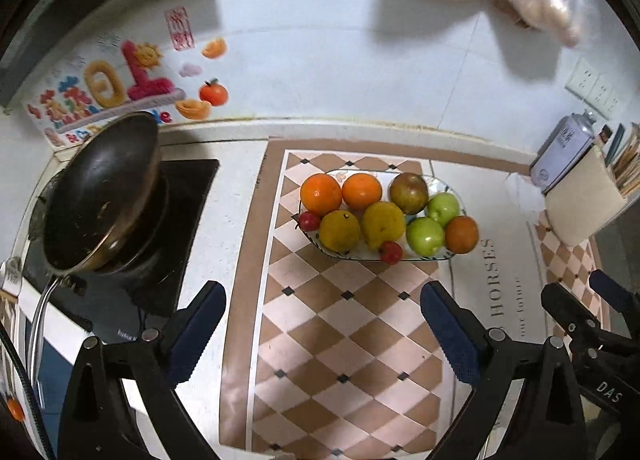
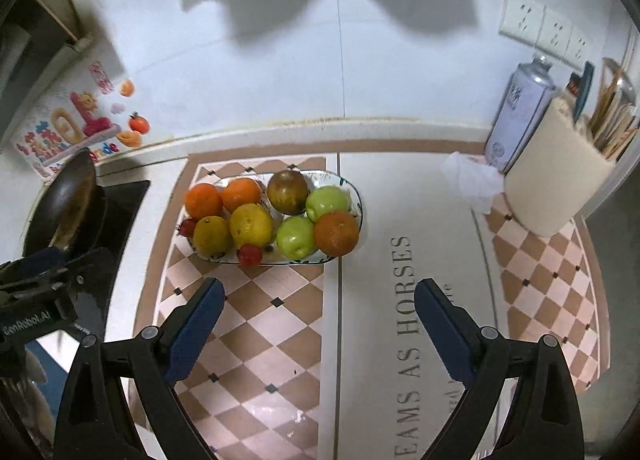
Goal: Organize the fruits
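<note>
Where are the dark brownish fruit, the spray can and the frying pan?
dark brownish fruit (image 2: 287, 191), right wrist view, middle of its skin
spray can (image 2: 520, 112), right wrist view, label side
frying pan (image 1: 100, 196), left wrist view, inner bottom

1. The right gripper (image 2: 316, 324) hovers over the checkered mat (image 2: 256, 340), jaws spread wide and holding nothing.
2. At 12 o'clock from it, an oval plate (image 2: 357, 196) carries oranges (image 2: 204, 201), lemons (image 2: 251, 225), green apples (image 2: 295, 237) and small red fruits (image 2: 250, 255).
3. The left gripper (image 2: 36, 296) shows at 9 o'clock, before a dark pan (image 2: 66, 200).
4. A spray can (image 2: 520, 116) stands at 2 o'clock.
</note>
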